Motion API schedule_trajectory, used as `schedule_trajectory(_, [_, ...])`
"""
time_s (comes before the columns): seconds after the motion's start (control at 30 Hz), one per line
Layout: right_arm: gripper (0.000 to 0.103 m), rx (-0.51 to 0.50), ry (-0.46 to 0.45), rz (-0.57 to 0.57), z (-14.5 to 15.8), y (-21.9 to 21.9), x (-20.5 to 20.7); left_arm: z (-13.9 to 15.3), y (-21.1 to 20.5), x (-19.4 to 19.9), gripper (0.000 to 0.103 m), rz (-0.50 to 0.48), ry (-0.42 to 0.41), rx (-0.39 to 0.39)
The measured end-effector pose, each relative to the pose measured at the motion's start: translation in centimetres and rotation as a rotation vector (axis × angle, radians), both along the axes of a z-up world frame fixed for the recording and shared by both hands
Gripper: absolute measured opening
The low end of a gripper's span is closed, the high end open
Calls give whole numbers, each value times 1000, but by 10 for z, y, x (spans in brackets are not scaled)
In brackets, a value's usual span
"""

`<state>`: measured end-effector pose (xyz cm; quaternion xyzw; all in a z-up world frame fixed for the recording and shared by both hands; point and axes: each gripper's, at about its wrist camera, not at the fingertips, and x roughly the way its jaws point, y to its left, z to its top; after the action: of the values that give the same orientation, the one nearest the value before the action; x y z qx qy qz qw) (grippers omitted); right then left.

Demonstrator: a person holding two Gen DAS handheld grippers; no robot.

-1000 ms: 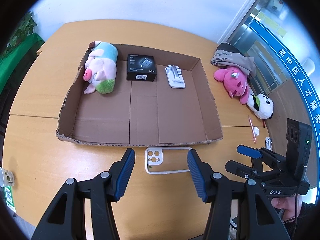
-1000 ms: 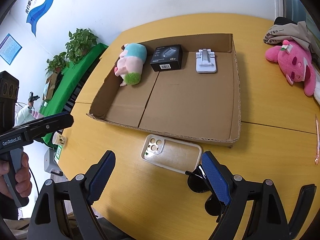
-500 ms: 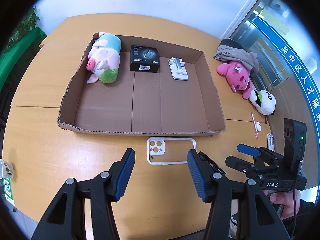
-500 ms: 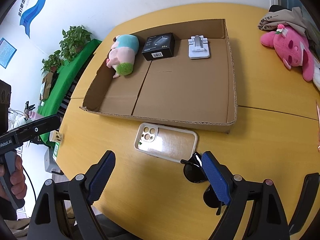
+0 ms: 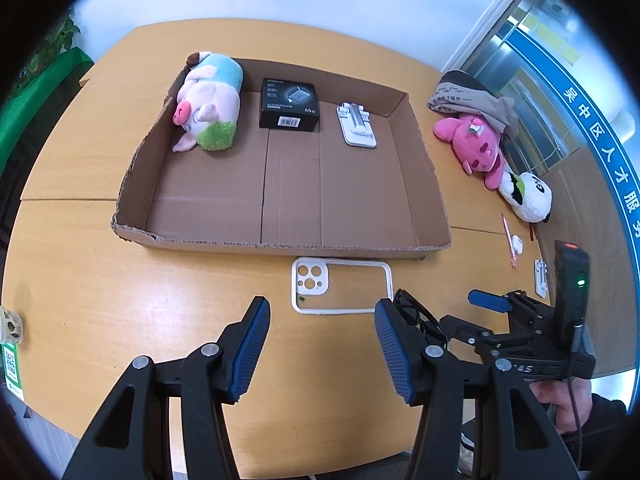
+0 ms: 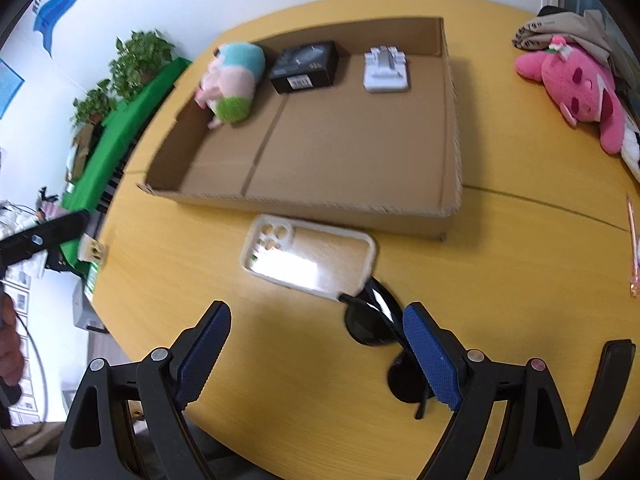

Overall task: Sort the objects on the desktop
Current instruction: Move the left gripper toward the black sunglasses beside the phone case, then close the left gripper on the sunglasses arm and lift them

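A white phone case lies flat on the yellow table, just in front of the cardboard tray. Black sunglasses rest against the case's right end. My left gripper hovers over the table near the case, open and holding nothing. My right gripper is open wide above the table, with the sunglasses beside its right finger and the phone case ahead. From the left wrist view the right gripper sits low at the right. The tray holds a plush pig, a black box and a white stand.
Right of the tray lie a pink plush, a panda plush, a folded beige cloth, a pink pen and a small white part. A green-covered bench with plants stands beyond the table's left edge.
The right gripper has sunk toward the table, so the phone case and sunglasses look bigger and closer in its view. Both grippers' jaws stand as before.
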<state>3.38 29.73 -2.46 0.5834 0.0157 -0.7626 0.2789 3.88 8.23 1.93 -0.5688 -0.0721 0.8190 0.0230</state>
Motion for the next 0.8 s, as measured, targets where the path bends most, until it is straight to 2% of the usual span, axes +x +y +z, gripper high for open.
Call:
schedule_trajectory(0.37, [92,203,26,121,-62,5,14,-8,3,9,54,-2,-27,-7])
schedule_trajectory(0.6, [93,272,22,161,-90,7,19,-11,5,12,54,-9,-38,-15])
schedule_trajectory(0.8, [91,293,8,164,-104,10,19,-15,6,12,54,-14,-48,-18])
